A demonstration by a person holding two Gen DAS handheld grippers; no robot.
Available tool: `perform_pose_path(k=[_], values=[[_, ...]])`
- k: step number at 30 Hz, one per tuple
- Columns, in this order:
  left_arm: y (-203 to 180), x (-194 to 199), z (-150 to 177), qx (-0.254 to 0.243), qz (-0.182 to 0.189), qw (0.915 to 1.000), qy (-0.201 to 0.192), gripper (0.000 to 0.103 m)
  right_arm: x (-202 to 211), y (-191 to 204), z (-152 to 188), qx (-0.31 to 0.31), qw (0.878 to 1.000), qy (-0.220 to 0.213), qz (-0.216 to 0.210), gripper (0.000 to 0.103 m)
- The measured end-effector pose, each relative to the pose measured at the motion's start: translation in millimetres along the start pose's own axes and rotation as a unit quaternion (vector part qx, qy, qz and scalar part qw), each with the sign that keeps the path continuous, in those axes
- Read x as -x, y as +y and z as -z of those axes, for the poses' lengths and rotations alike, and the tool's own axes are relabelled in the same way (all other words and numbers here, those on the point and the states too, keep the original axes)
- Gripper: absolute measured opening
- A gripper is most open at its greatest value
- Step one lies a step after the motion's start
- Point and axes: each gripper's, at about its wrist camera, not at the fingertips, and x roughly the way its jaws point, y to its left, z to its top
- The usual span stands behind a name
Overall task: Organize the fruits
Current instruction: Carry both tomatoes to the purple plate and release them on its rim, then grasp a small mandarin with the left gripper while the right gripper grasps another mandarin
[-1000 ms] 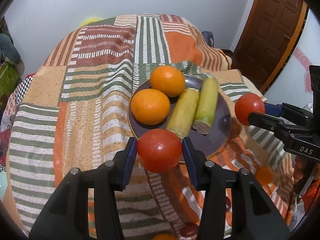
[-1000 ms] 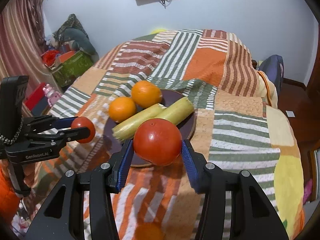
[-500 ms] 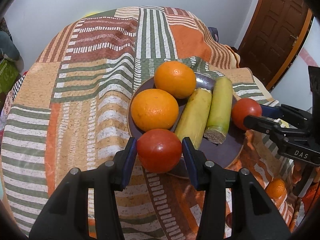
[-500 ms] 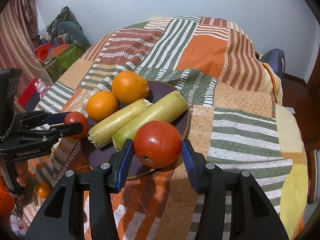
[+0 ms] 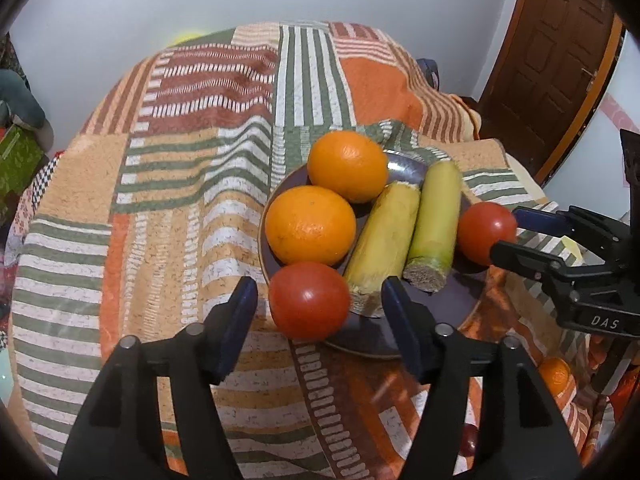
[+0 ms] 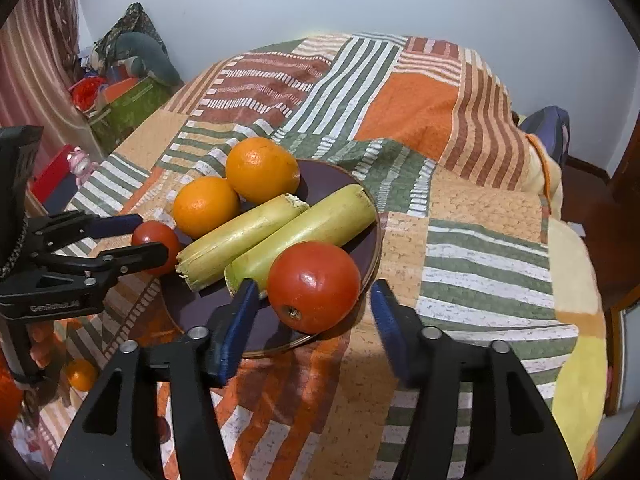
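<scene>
A dark purple plate (image 5: pixel 460 300) (image 6: pixel 332 180) lies on a patchwork blanket and holds two oranges (image 5: pixel 310 224) (image 6: pixel 262 170) and two yellow-green stalks (image 5: pixel 380 240) (image 6: pixel 312 228). A red tomato (image 5: pixel 310 300) sits at the plate's near-left rim between the fingers of my left gripper (image 5: pixel 318 304). Its jaws are opening, with a gap on each side of the tomato. A second tomato (image 6: pixel 314 286) rests on the near-right rim inside my right gripper (image 6: pixel 314 300). Those jaws are opening too, and the pads stand just off the fruit.
The striped patchwork blanket (image 5: pixel 160 200) covers a bed and slopes away on all sides. A small orange (image 5: pixel 554 374) (image 6: pixel 80 374) lies low beside the bed. A brown door (image 5: pixel 552 60) stands at the right, and a green box (image 6: pixel 124 108) with clutter at the left.
Both grippers came closer to the plate with their tomatoes. Their jaws have now spread, and the pads have left both tomatoes, which sit on the plate's rim.
</scene>
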Motion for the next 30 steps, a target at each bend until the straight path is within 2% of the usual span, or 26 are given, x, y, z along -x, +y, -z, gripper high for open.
perform_pose_path(k=[3, 16, 25, 30], values=[[-2, 12, 1, -0.002, 0.005, 1.0, -0.005, 0.065, 9, 1, 2, -0.005, 1.0, -0.006, -0.003, 0.066], [0, 77, 28, 0.008, 0.002, 0.9995, -0.032, 0.068, 63, 18, 20, -0.007, 0.999, -0.036, 0.0, 0.067], [1, 107, 66, -0.009, -0.005, 0.9997, -0.021, 0.068, 84, 29, 52, -0.012, 1.0, -0.027, 0.011, 0.07], [1, 111, 91, -0.009, 0.0, 0.9999, -0.005, 0.068, 84, 33, 71, -0.024, 1.0, -0.015, 0.006, 0.07]])
